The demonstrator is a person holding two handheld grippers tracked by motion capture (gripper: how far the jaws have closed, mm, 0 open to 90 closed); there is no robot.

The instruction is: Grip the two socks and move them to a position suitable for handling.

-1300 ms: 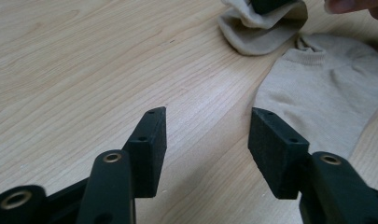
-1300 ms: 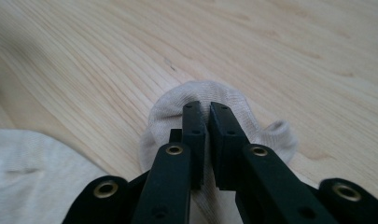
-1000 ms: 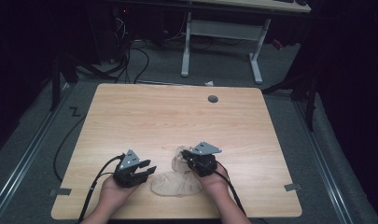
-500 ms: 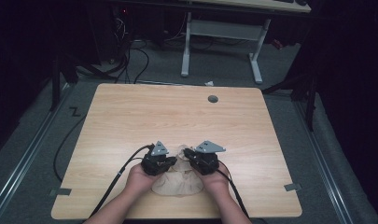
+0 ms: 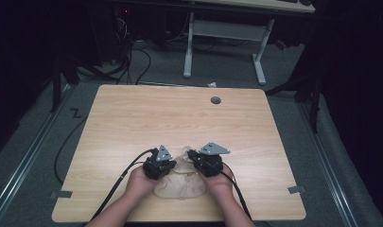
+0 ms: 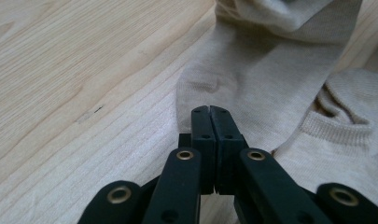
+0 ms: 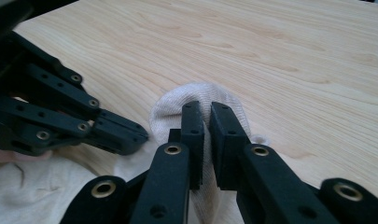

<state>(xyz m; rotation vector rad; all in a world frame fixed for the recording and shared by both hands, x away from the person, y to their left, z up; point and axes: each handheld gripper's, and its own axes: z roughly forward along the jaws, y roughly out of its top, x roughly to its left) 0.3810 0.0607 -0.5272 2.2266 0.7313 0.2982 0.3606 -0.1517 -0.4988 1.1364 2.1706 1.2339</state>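
Observation:
A heap of beige sock cloth [image 5: 179,184] lies near the front edge of the wooden table [image 5: 179,118]. My left gripper [image 5: 171,164] is at the heap's left side. Its jaws have just been closing and now meet on the edge of a flat beige sock [image 6: 261,79], tips [image 6: 210,112] pinching the fabric. A ribbed cuff [image 6: 345,135] lies to the right. My right gripper [image 5: 193,157] is shut on a raised fold of ribbed sock [image 7: 175,105], which bulges around its tips [image 7: 206,109]. The left gripper [image 7: 130,135] is close by at that view's left.
A round cable hole [image 5: 215,100] sits at the table's far side. Tape marks [image 5: 296,189] lie near the front corners. Cables [image 5: 118,182] trail off the front edge from both grippers. A white desk frame [image 5: 222,30] stands on the floor beyond.
The left hand moved right to the cloth heap, beside the right gripper, and its jaws closed. The right hand and its gripper stayed in place on the sock.

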